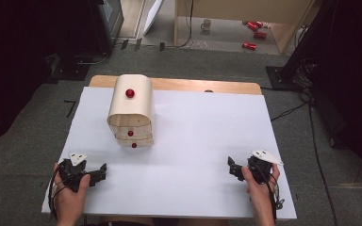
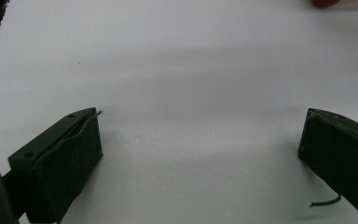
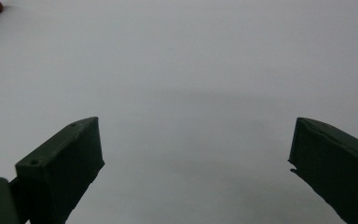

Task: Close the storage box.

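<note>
A white counter (image 1: 193, 141) with a wooden back edge stands on grey carpet (image 1: 23, 141); beyond it lies a pale floor (image 1: 217, 35) — red cans (image 1: 254, 33) and a mug (image 1: 206, 24) lie scattered there; dark cabinets (image 1: 37, 28) flank both sides, with cables (image 1: 287, 112) trailing across the carpet.

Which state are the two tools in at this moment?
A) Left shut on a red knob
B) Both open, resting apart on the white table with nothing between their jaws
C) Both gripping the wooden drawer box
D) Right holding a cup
B: the left tool and right tool sit on the white table, jaws spread and empty, well short of the wooden drawer box.
</note>
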`<state>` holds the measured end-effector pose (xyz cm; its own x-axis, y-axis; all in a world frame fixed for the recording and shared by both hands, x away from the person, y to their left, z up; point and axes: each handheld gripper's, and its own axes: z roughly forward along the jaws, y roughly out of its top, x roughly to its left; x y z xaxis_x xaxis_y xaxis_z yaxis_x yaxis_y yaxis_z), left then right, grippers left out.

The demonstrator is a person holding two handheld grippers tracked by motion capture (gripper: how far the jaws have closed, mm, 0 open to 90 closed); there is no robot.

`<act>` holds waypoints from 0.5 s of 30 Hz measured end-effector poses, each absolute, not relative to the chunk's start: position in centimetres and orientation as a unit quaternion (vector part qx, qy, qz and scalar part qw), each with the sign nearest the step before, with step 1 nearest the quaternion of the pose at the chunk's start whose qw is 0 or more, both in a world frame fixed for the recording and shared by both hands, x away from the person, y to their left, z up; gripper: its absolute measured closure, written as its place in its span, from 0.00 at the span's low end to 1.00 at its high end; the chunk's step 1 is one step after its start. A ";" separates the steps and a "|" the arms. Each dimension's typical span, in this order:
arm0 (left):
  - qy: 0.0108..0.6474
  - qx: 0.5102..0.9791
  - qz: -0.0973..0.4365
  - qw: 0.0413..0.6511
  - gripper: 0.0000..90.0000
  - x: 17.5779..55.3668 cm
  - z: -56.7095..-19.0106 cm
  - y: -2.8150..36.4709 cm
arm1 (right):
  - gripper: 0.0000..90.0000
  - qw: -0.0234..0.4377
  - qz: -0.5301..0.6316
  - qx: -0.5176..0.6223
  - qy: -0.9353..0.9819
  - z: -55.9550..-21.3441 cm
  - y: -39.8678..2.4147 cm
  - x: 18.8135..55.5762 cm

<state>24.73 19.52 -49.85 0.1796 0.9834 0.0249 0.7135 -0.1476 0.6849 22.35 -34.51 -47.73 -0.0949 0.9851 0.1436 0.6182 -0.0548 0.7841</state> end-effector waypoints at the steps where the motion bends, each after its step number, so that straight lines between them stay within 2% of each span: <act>1: 0.592 0.717 0.245 0.276 0.00 24.7 -49.9 19.5 | 0.03 0.249 0.368 0.628 0.639 -47.7 -34.9 22.2; 15: 0.592 0.717 0.245 0.276 0.00 24.7 -49.9 19.5 | 0.03 0.260 0.345 0.663 0.612 -48.1 -39.6 19.7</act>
